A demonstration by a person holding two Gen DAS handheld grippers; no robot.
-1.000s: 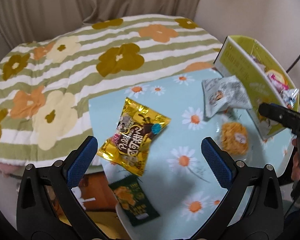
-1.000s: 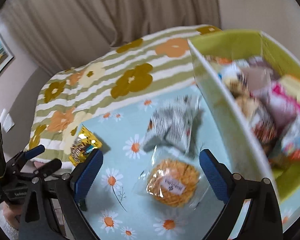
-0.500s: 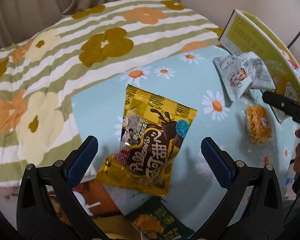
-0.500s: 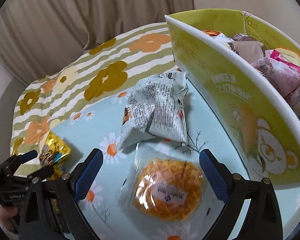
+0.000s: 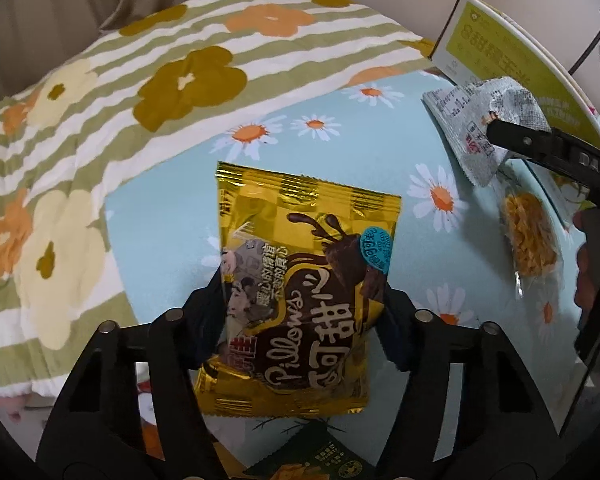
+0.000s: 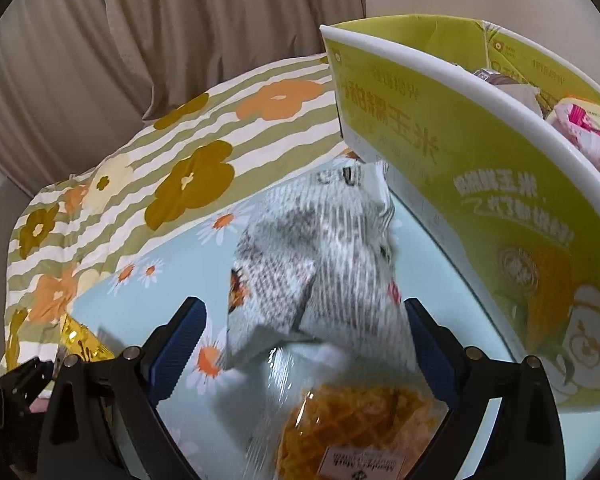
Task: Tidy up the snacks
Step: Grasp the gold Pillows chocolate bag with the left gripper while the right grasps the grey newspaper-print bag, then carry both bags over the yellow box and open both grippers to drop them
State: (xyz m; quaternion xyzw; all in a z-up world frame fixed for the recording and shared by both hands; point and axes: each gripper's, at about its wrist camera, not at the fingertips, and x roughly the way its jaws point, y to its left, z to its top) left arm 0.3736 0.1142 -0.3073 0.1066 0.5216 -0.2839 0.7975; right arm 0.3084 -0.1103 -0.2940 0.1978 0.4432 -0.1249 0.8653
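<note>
Since a second ago both claws dropped onto snacks | left wrist: left claw [image 5: 300, 320] pinching gold chocolate bag [image 5: 300, 292] on surface [image 5: 172, 220] | right wrist: right claw [image 6: 304, 344] spread around grey packet [image 6: 320, 264] beside part-filled yellow box [image 6: 480, 184]; waffle pack [image 6: 356, 432] remains.

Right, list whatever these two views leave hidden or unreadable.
- Left claw pads: left wrist view, behind the gold foil chocolate pillow packet.
- Dark green snack packet: same view, cut by the bottom edge.
- Yellow-green cardboard box contents: right wrist view, mostly behind its wall.
- Grey-white crinkled packet print: motion-blurred.
</note>
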